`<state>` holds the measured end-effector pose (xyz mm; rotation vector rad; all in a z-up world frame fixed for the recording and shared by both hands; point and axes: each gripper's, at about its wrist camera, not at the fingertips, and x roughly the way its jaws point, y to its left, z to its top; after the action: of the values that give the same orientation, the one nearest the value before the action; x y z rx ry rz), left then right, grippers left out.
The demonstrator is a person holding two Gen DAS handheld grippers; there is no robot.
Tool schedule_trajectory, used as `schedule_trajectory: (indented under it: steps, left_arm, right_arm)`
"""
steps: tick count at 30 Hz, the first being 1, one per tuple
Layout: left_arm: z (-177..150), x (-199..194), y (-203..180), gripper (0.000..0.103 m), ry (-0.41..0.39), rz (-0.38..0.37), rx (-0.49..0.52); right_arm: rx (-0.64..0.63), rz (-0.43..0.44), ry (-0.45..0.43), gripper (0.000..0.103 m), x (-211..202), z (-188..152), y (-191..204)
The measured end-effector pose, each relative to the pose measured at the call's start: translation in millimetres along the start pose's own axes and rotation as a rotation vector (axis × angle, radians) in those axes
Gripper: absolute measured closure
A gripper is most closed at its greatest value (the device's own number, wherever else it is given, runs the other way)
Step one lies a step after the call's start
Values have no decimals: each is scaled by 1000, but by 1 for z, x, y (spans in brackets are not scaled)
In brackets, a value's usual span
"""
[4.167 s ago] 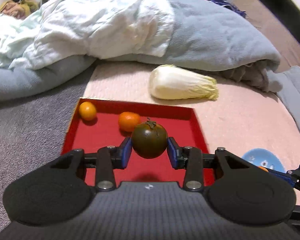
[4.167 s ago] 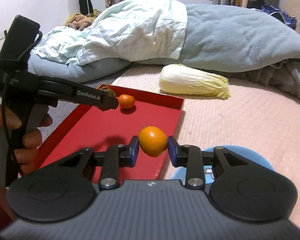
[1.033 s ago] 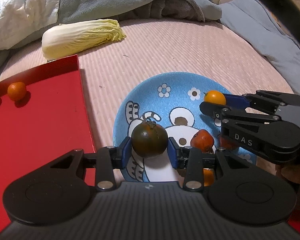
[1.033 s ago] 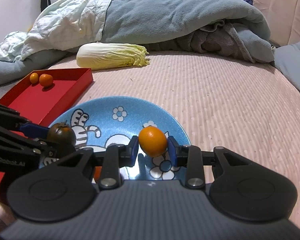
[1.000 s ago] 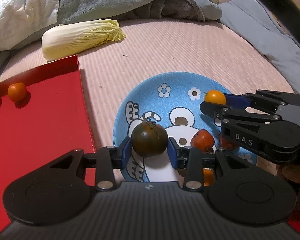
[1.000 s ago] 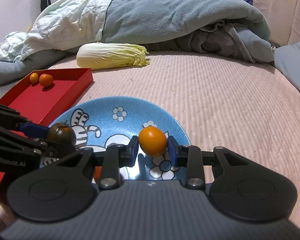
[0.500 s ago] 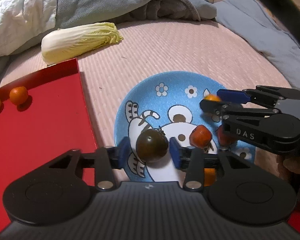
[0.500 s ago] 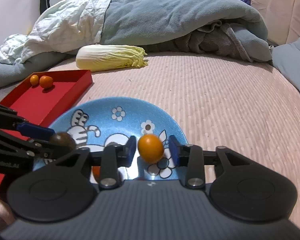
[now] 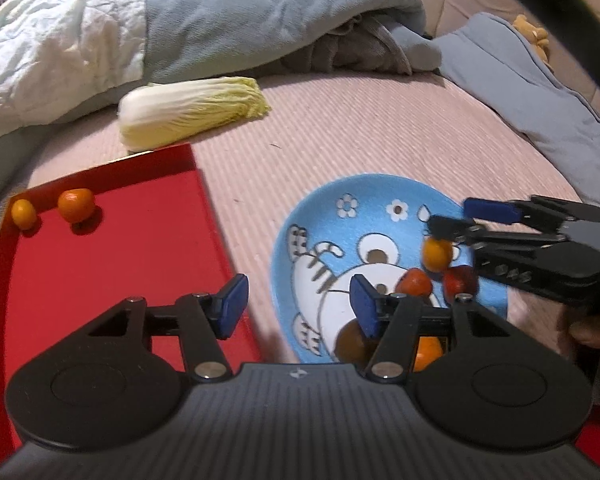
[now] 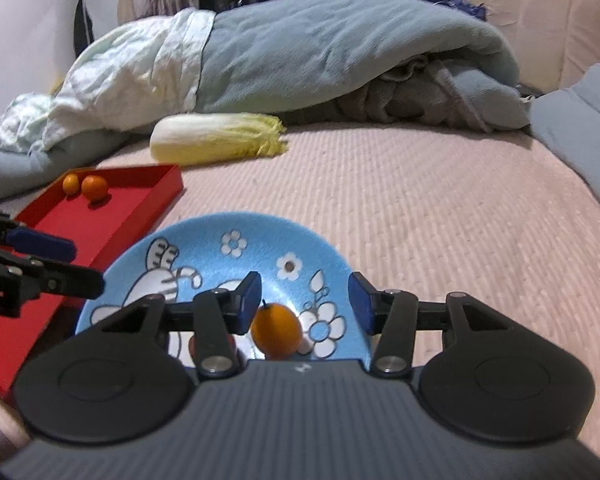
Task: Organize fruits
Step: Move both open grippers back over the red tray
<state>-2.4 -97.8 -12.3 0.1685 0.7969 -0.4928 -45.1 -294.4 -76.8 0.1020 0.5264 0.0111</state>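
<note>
A blue cartoon plate (image 9: 364, 200) lies on the pink bedspread and also shows in the right wrist view (image 10: 204, 240). My left gripper (image 9: 298, 304) is open and empty above the plate's left rim. A dark tomato (image 9: 350, 342) lies on the plate, partly hidden behind its right finger. My right gripper (image 10: 304, 300) is open; an orange kumquat (image 10: 276, 330) lies on the plate below it, and shows in the left wrist view (image 9: 436, 254). Several small red and orange fruits (image 9: 416, 282) sit on the plate. Two orange fruits (image 9: 76, 205) remain in the red tray (image 9: 100, 264).
A napa cabbage (image 9: 192, 110) lies beyond the tray, in front of piled blue and white bedding (image 9: 220, 20). A folded blue blanket (image 9: 540, 92) lies at the right. The red tray (image 10: 100, 224) is left of the plate.
Both grippers have opened and lifted back. The dark tomato has dropped from the left gripper onto the plate, and the kumquat from the right gripper onto the plate.
</note>
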Motion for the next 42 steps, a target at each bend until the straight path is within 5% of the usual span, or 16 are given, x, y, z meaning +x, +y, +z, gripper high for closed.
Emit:
schedule_trajectory:
  steps: [14, 23, 30, 42]
  left_arm:
    - [-11, -26, 62, 41, -27, 124, -107]
    - [-3, -51, 119, 41, -36, 186, -179]
    - [18, -56, 166, 41, -48, 237, -97]
    - [18, -1, 218, 44, 28, 189, -217]
  right_arm:
    - [29, -20, -79, 52, -36, 6, -3]
    - [-28, 108, -33, 52, -26, 16, 64]
    - [-105, 227, -13, 52, -5, 41, 130]
    - [-217, 260, 88, 52, 76, 69, 208]
